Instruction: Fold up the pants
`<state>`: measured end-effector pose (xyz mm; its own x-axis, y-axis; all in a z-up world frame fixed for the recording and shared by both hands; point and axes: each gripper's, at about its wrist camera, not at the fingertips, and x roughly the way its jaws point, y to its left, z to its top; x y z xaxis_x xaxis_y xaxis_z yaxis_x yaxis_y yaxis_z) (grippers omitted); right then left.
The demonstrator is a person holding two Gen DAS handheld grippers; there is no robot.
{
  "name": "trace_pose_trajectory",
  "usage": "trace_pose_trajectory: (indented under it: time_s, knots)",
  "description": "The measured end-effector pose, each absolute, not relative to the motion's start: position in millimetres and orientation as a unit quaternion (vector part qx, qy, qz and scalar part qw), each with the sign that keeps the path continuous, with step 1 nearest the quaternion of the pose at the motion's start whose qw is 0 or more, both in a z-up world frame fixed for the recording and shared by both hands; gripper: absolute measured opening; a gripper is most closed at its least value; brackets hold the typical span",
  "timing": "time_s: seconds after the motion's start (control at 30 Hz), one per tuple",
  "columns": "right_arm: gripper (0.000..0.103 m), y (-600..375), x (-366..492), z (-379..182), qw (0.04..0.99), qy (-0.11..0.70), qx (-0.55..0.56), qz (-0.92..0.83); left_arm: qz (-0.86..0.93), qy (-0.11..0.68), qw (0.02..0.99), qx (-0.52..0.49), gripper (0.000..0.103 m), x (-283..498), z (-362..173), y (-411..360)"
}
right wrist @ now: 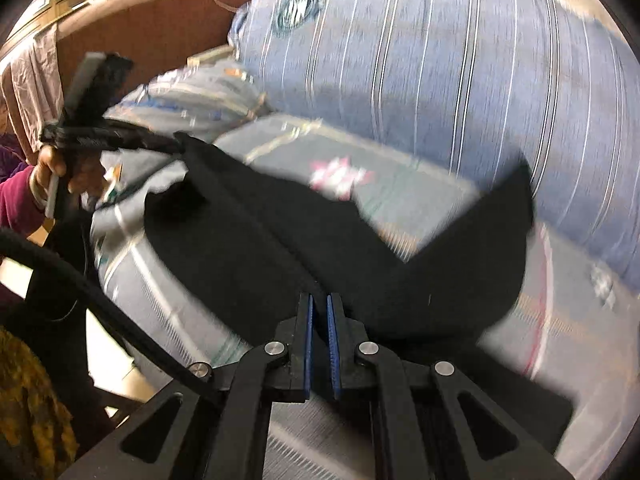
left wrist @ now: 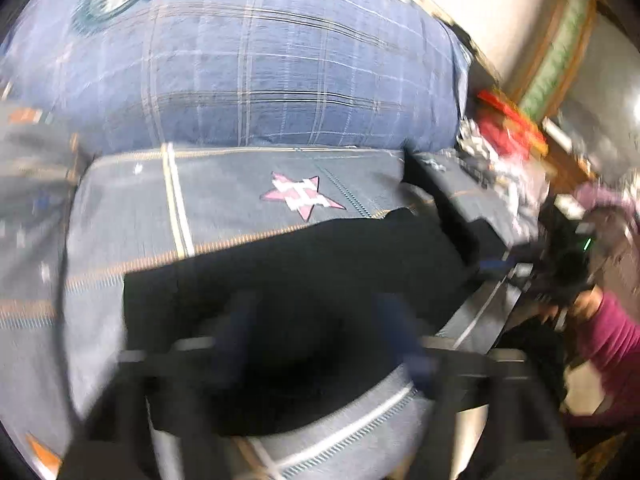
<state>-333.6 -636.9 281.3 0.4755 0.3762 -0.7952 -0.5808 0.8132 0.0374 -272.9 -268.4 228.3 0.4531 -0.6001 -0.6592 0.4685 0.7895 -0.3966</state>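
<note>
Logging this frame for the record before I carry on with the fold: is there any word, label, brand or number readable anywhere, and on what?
None can be read in either view.
Round emblem on the blue striped bedding: printed marks, too blurred to read.
Pink star patch on the grey bedsheet: a pattern, no letters.
Black pants: no tag or label showing.
Right hand-held gripper: no marking visible.
</note>
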Motion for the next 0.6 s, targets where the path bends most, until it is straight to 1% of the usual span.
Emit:
trace_pose_trajectory:
  time_s: [0.13, 0.23, 0.27, 0.3, 0.33, 0.37, 0.4, 0.43, 0.47, 0.53, 0.6]
  knots:
    - [0.007, -635.5, -341.6, 257.4, 0.847, 0.448, -0.115, 0.263, -0.283, 0.431, 0.846, -0.134, 0.08, -287.1, 213.1, -256.5]
    - [0.011, -641.2, -344.3, 262.9, 0.859, 0.443, -0.077, 0.245, -0.247, 0.442, 0.85, -0.146, 0.08, -295.5, 202.6, -250.0]
    - [0.017, -641.1, -346.6, 267.3, 0.863, 0.437, -0.066, 0.245, -0.227, 0.44, 0.855, -0.151, 0.08, -297.1, 200.1, -245.6]
    - [0.027, -638.9, -351.4, 274.3, 0.868, 0.424, -0.061, 0.25, -0.21, 0.437, 0.86, -0.16, 0.08, -296.8, 198.7, -240.3]
    - [0.034, -637.6, -357.1, 279.7, 0.872, 0.415, -0.06, 0.253, -0.192, 0.433, 0.864, -0.169, 0.08, -296.2, 198.4, -234.6]
    - [0.049, -630.9, -360.6, 285.7, 0.877, 0.401, -0.063, 0.257, -0.174, 0.425, 0.869, -0.184, 0.08, -296.0, 198.8, -227.3]
    - [0.054, -620.4, -363.2, 292.1, 0.881, 0.386, -0.065, 0.265, -0.162, 0.418, 0.872, -0.198, 0.081, -297.0, 198.5, -220.4]
    - [0.057, -613.1, -365.4, 294.9, 0.882, 0.378, -0.064, 0.274, -0.149, 0.414, 0.873, -0.21, 0.083, -297.0, 197.5, -213.8]
    - [0.057, -600.9, -366.3, 297.8, 0.882, 0.366, -0.06, 0.291, -0.134, 0.41, 0.874, -0.223, 0.085, -295.6, 196.9, -207.4]
    - [0.057, -574.5, -365.4, 297.4, 0.882, 0.346, -0.068, 0.314, -0.119, 0.41, 0.874, -0.234, 0.086, -290.9, 194.4, -199.9]
    - [0.057, -546.1, -357.3, 288.7, 0.873, 0.347, -0.084, 0.331, -0.107, 0.416, 0.871, -0.239, 0.087, -280.4, 191.5, -194.9]
